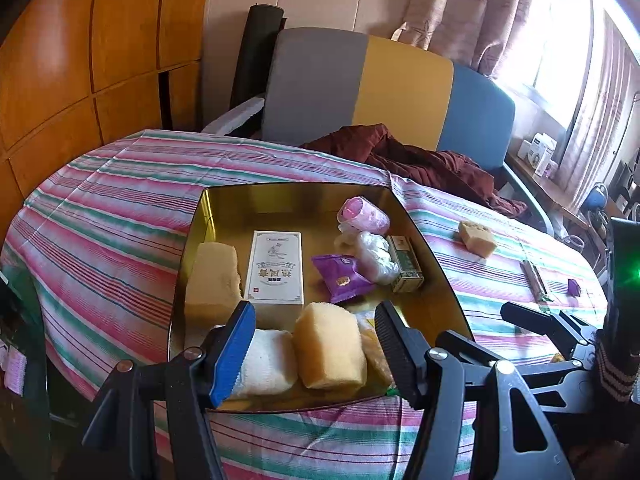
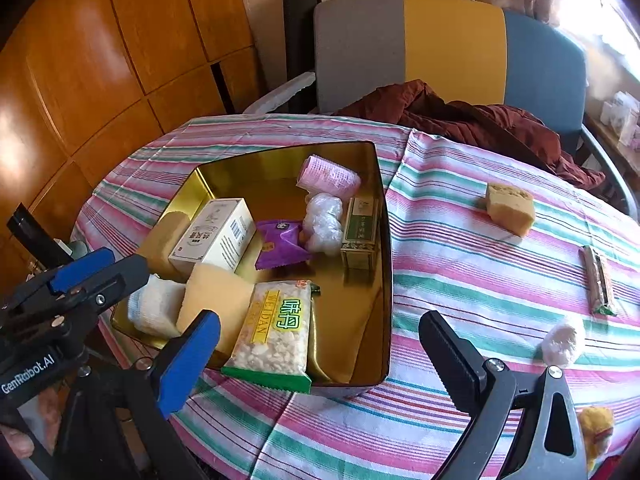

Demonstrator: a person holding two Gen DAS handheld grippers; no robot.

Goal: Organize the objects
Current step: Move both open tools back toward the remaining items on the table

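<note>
A gold tin tray (image 1: 224, 208) (image 2: 380, 248) on the striped tablecloth holds a white box (image 1: 276, 268) (image 2: 216, 236), a purple snack packet (image 1: 342, 278) (image 2: 280, 248), a pink roll (image 1: 362, 212) (image 2: 330, 178), a green box (image 2: 360, 232), yellow sponges (image 1: 330, 346), a white cloth (image 1: 268, 362) and a rice-snack bag (image 2: 276, 336). My left gripper (image 1: 316, 352) is open around the near yellow sponge, over the tray's near edge. My right gripper (image 2: 320, 360) is open and empty at the tray's near right corner.
Outside the tray lie a yellow sponge (image 1: 478, 238) (image 2: 510, 208), a wrapped bar (image 2: 598, 280), a white plastic ball (image 2: 564, 346) and a yellow toy (image 2: 598, 428). A dark red garment (image 2: 460, 120) and a colour-block chair (image 1: 392, 92) stand behind the table.
</note>
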